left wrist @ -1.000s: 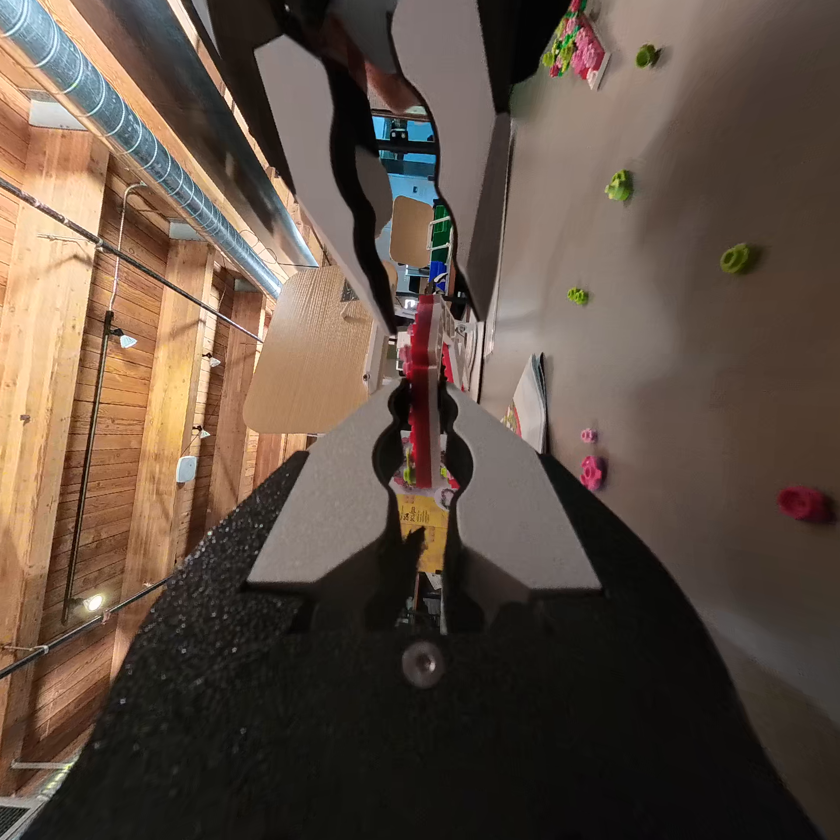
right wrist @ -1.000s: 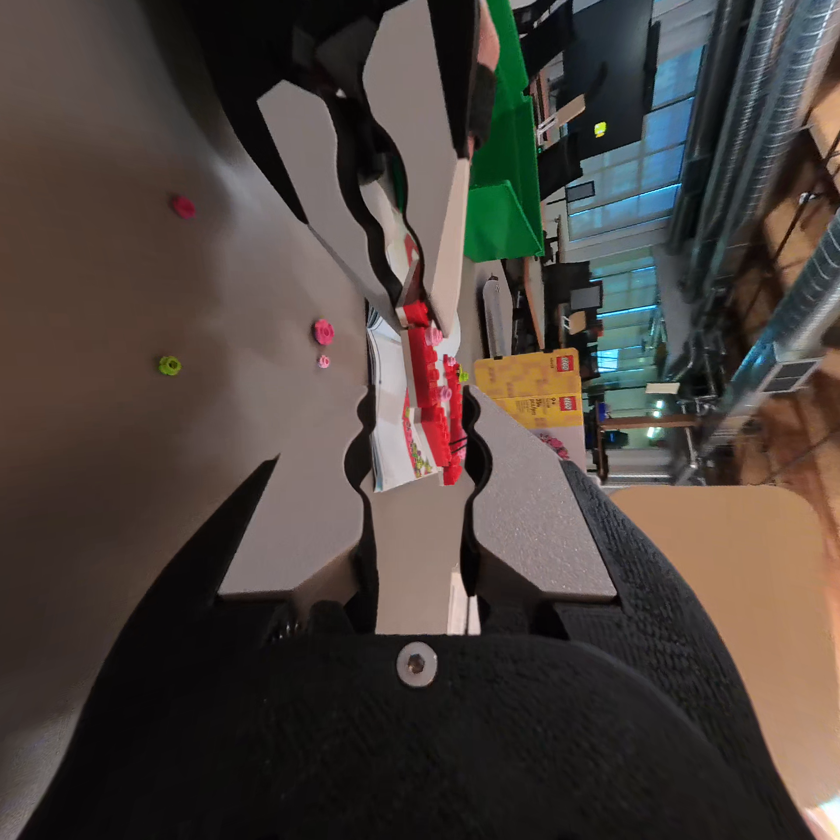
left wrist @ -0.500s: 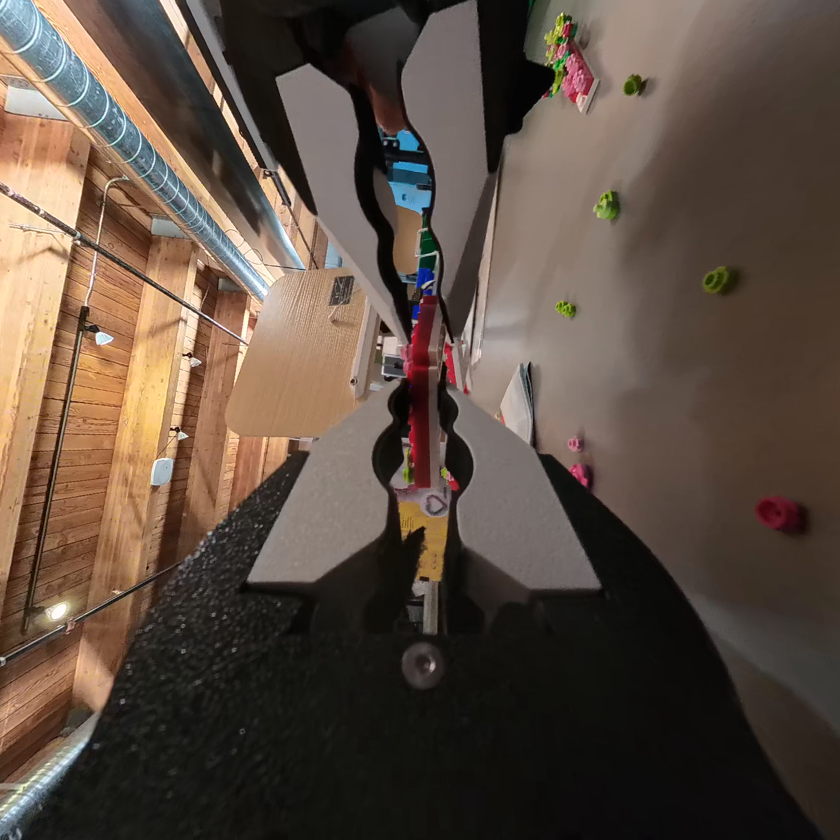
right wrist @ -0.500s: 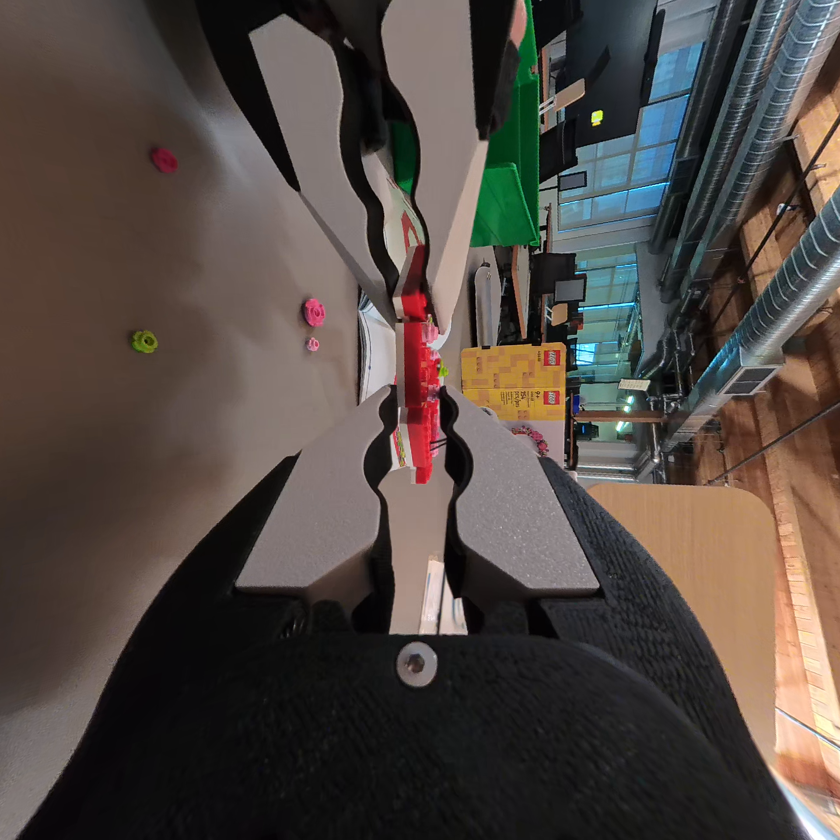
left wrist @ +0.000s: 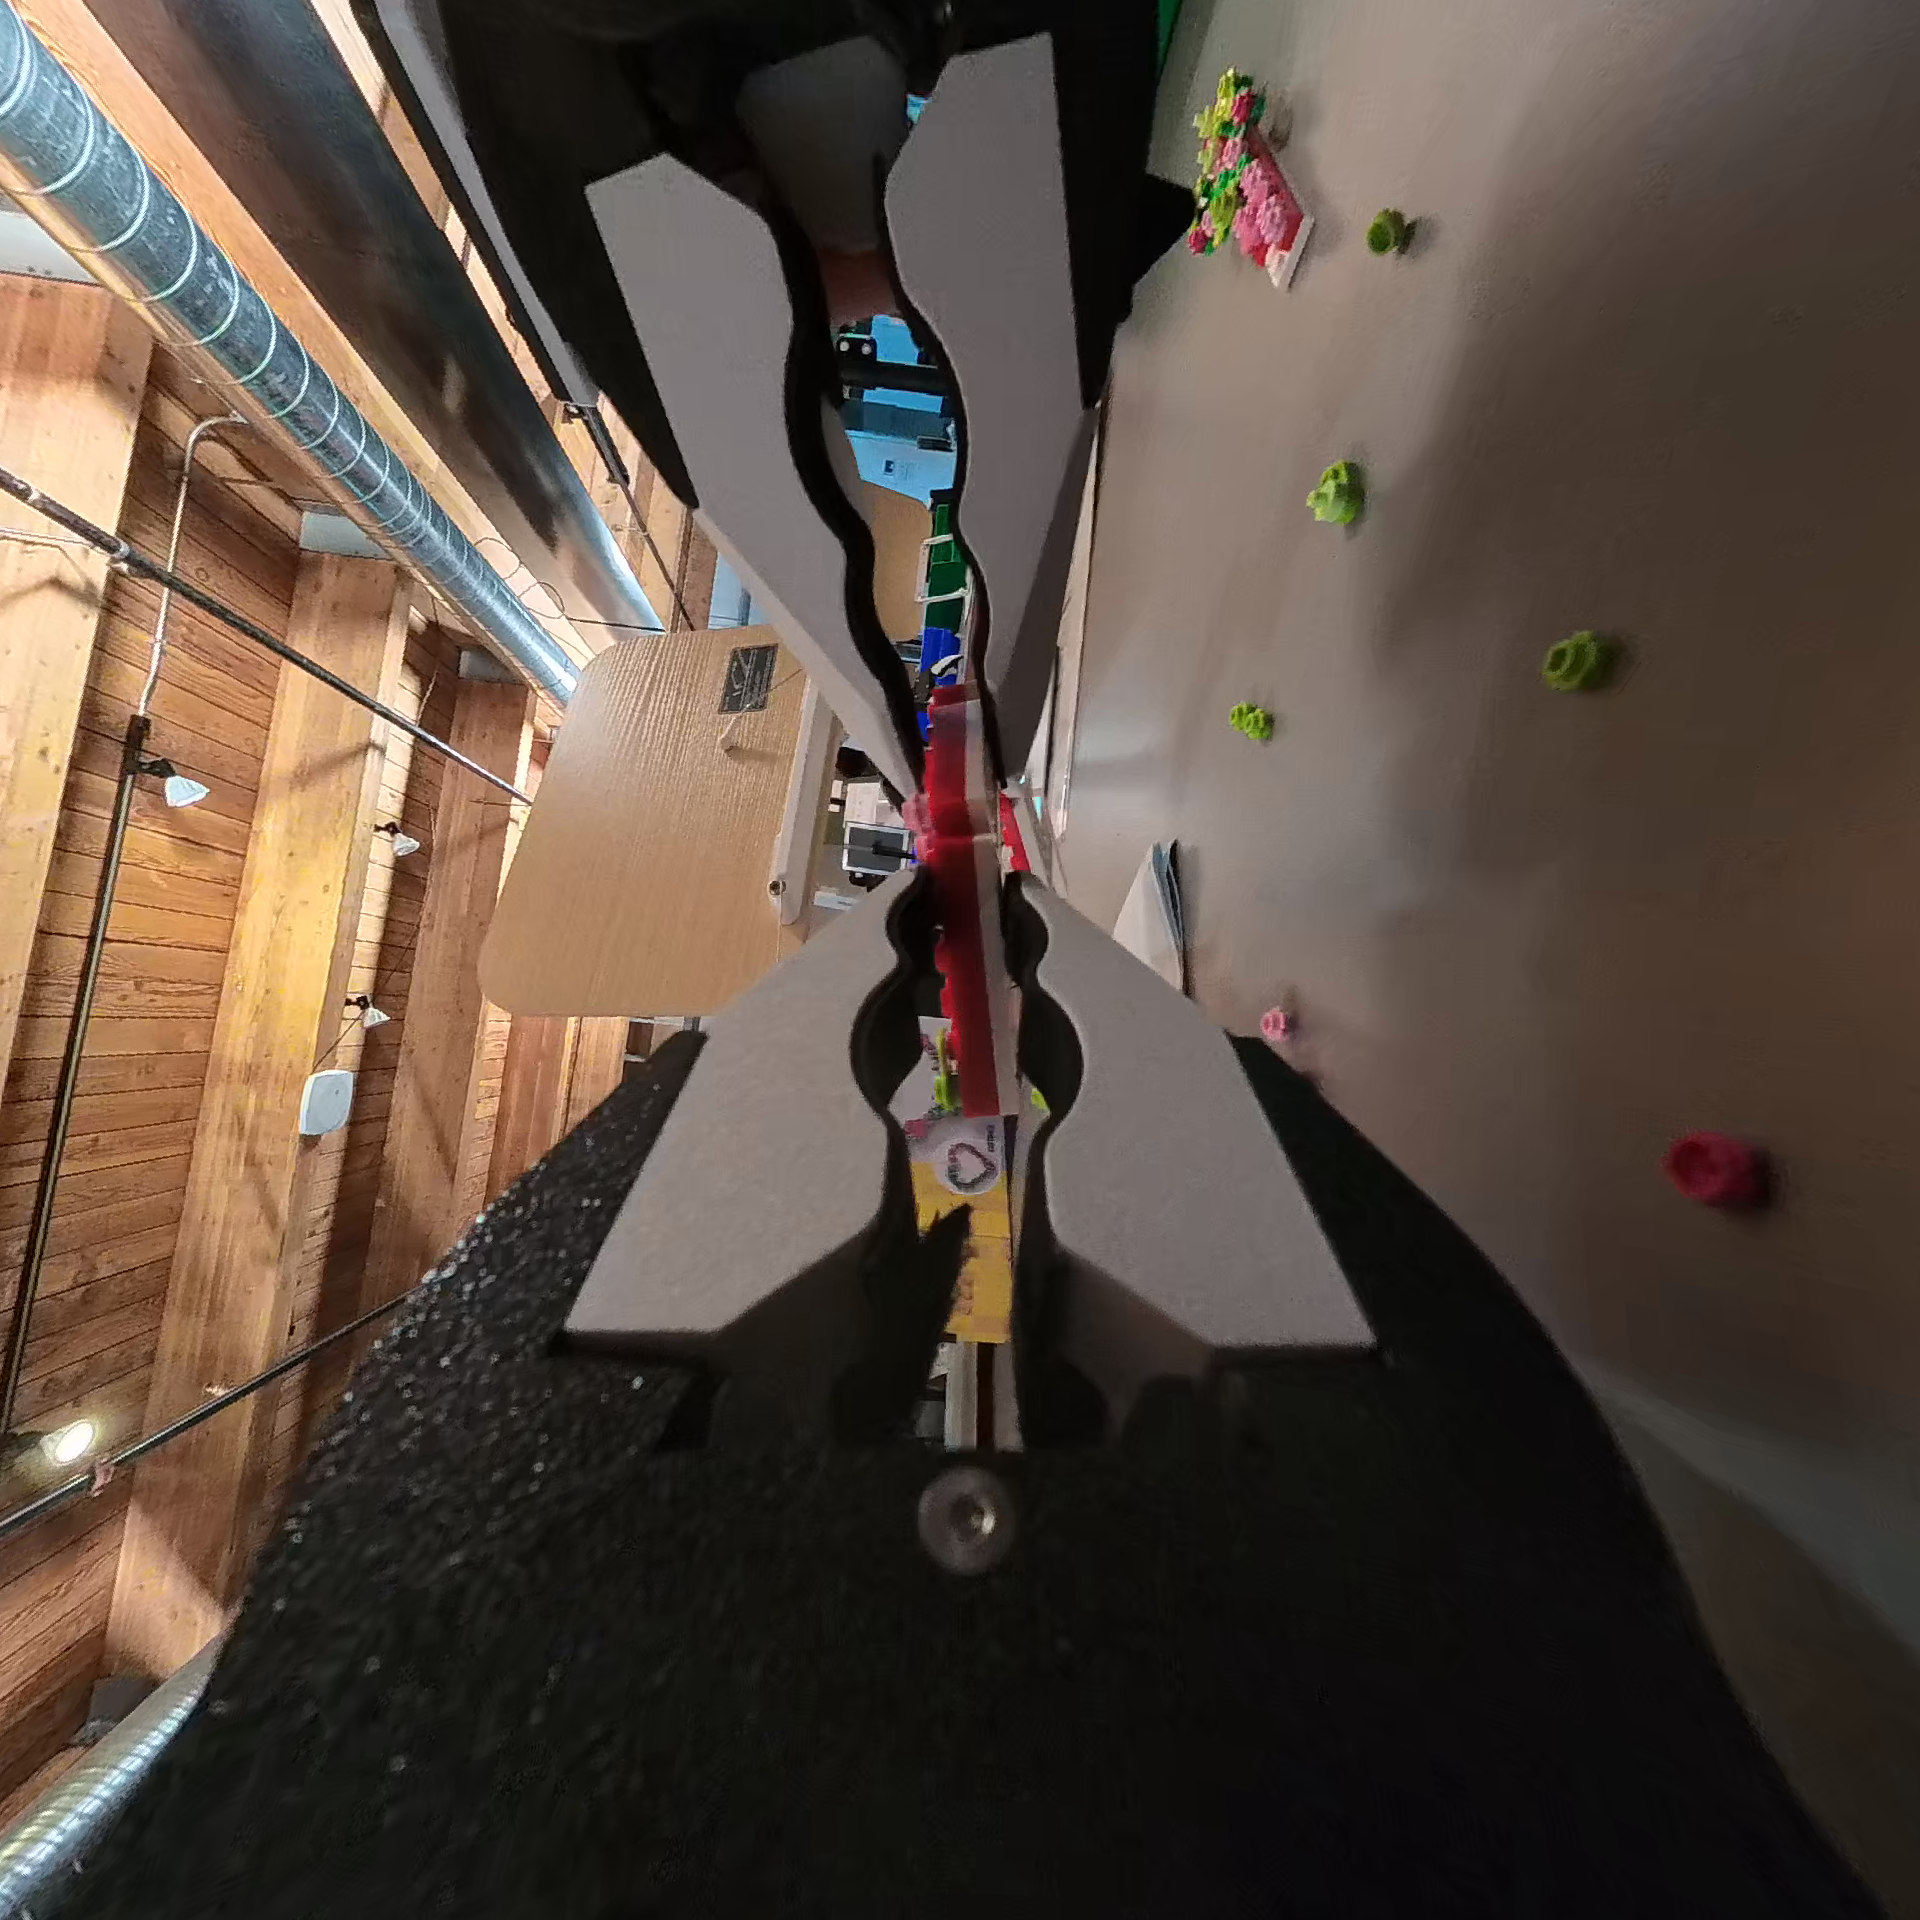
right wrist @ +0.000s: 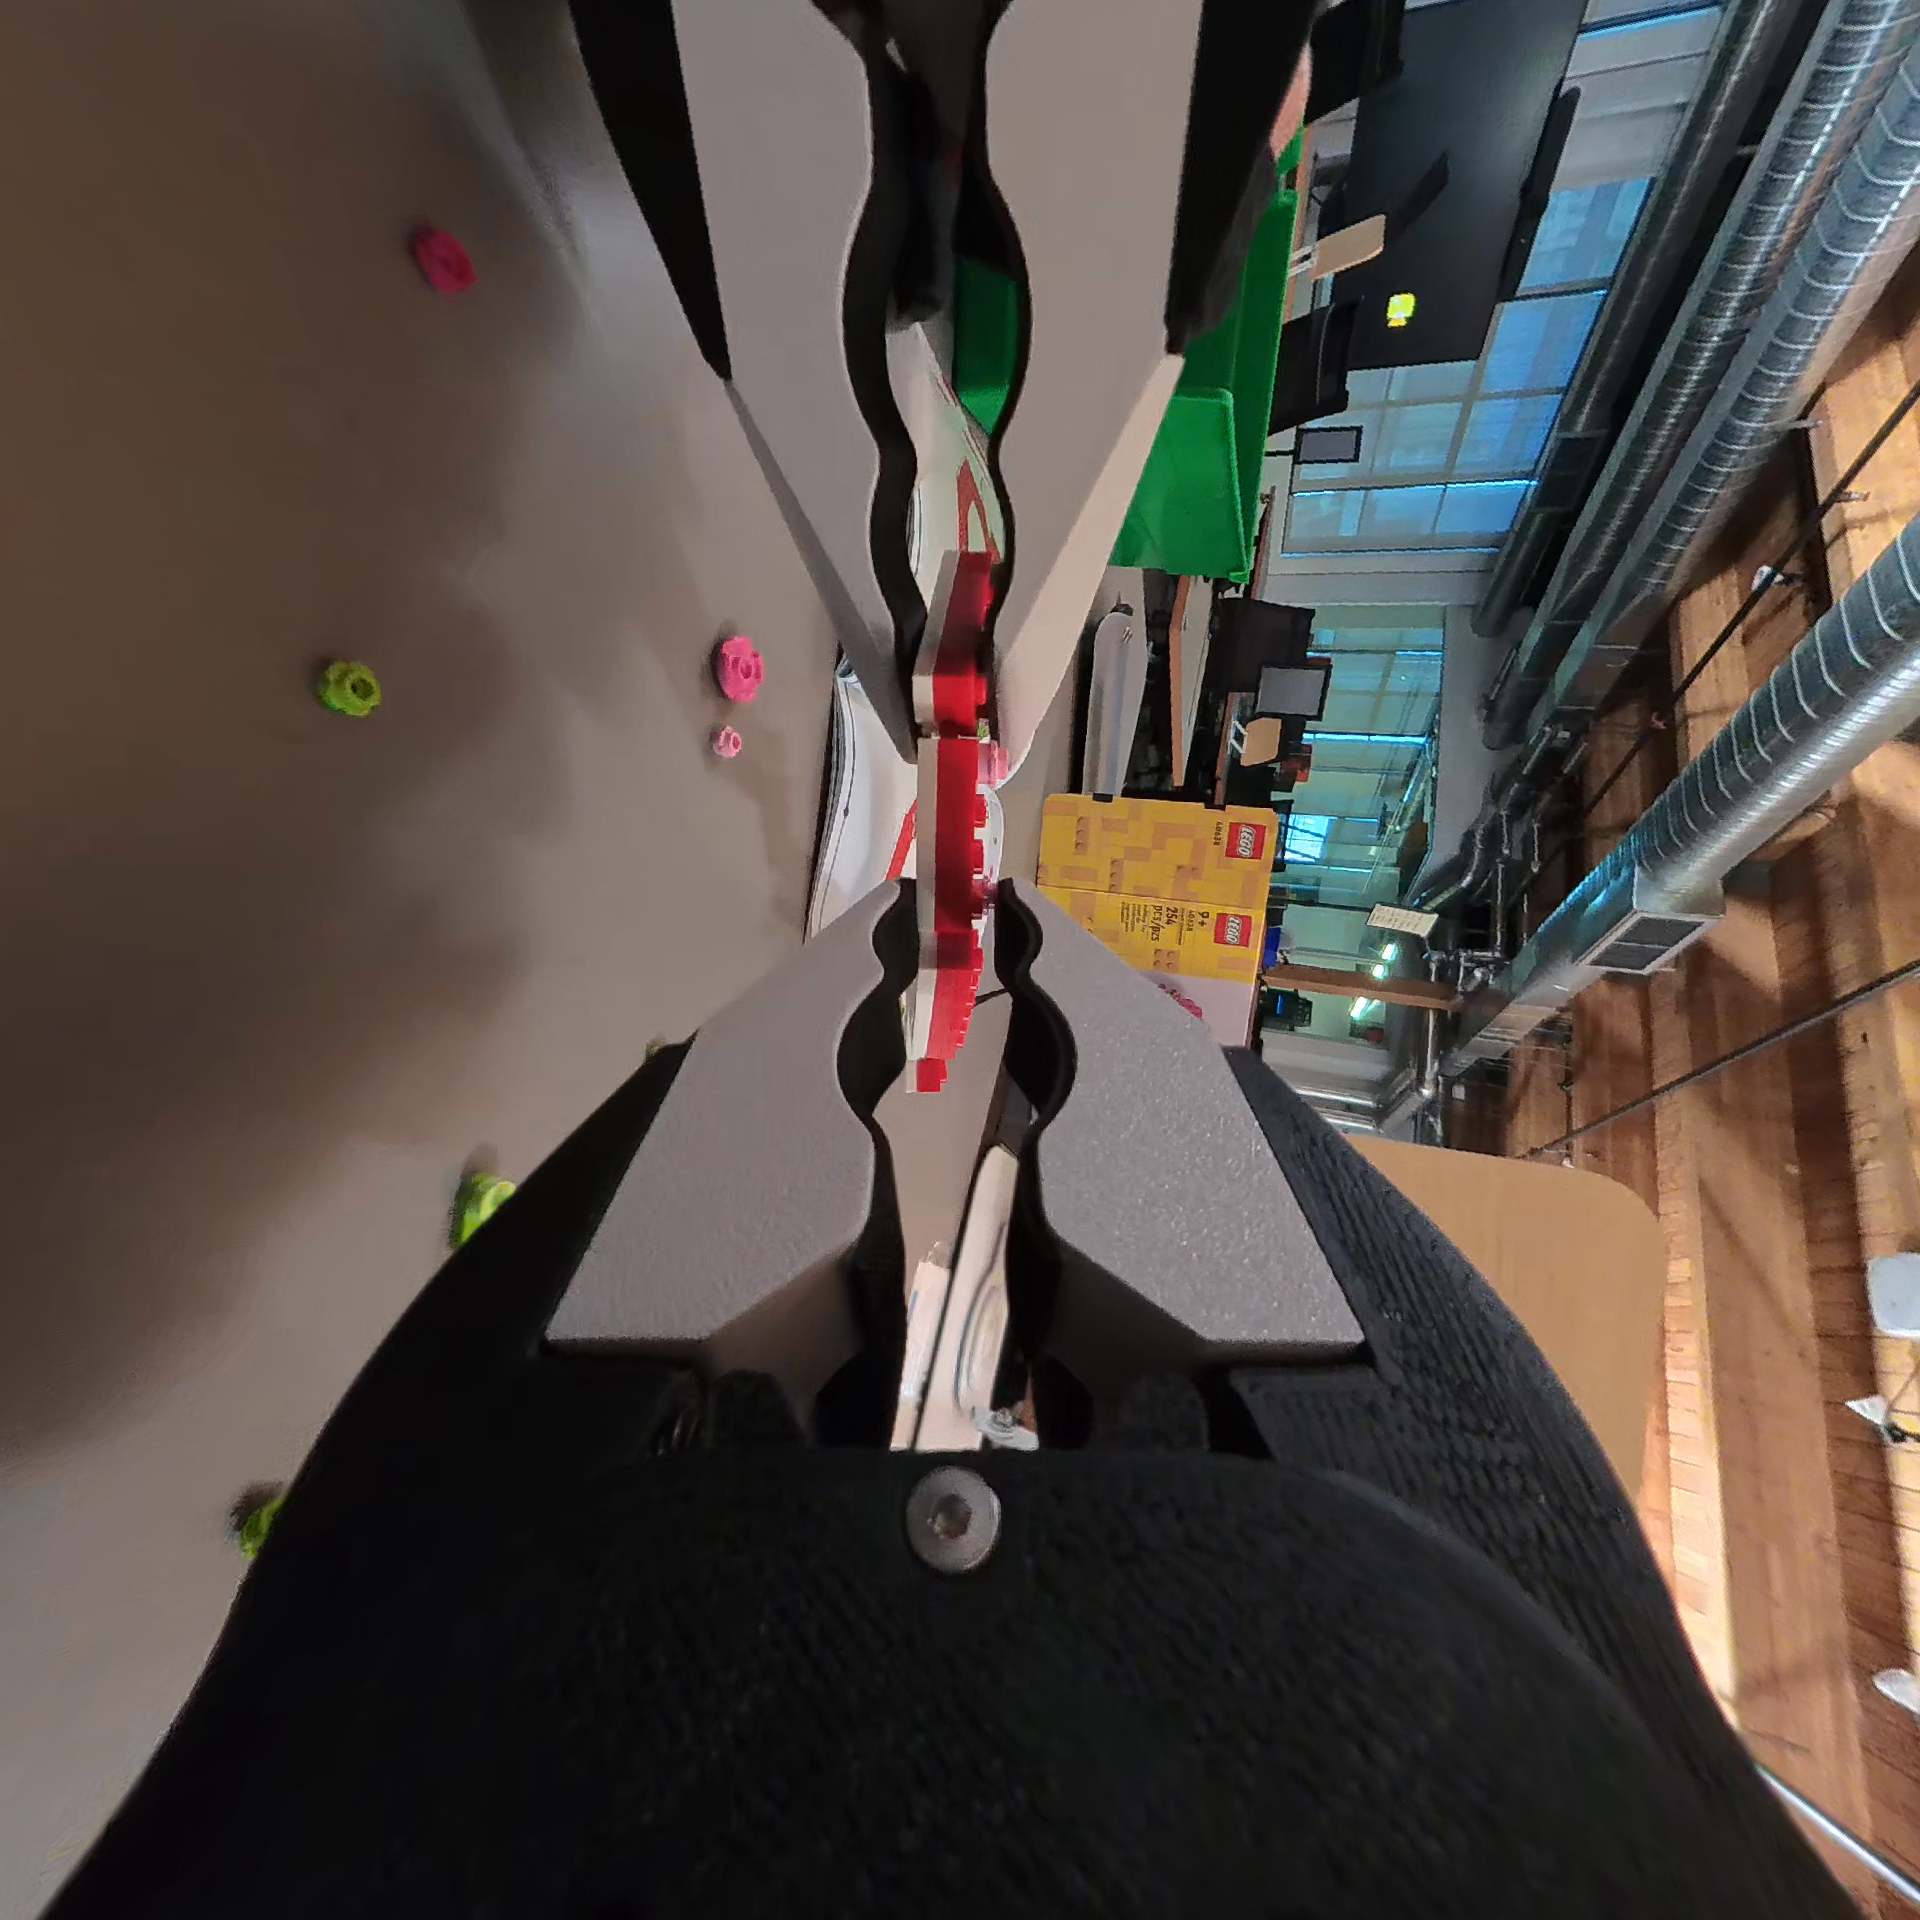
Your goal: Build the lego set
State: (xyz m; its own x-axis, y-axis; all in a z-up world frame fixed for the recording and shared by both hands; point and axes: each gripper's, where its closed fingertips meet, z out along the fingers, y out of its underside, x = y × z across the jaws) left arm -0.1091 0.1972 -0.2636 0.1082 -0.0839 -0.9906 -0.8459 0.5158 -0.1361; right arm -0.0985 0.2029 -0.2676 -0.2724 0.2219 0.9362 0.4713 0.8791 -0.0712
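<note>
A flat red and white lego assembly (left wrist: pixel 961 862) is held in the air above the grey table (left wrist: pixel 1558 935), edge-on to both cameras. My left gripper (left wrist: pixel 961 899) is shut on one end of it. My right gripper (right wrist: pixel 951 899) is shut on the other end (right wrist: pixel 951 831). The two grippers face each other tip to tip: the right gripper comes in from the top of the left wrist view (left wrist: pixel 956 743), and the left gripper comes in from the top of the right wrist view (right wrist: pixel 951 717). Small pink studs sit on the assembly's side.
Loose lime flower pieces (left wrist: pixel 1335 494) (left wrist: pixel 1579 660), a pink one (left wrist: pixel 1276 1023) and a magenta one (left wrist: pixel 1714 1169) lie scattered on the table. A flower build on a white plate (left wrist: pixel 1252 203) is farther off. A booklet (left wrist: pixel 1164 914), a yellow box (right wrist: pixel 1153 883) and green bins (right wrist: pixel 1195 488) stand beyond.
My right gripper, open around the assembly's free end a second ago, has closed on it. My left gripper has kept its hold. Both have shifted slightly over the table.
</note>
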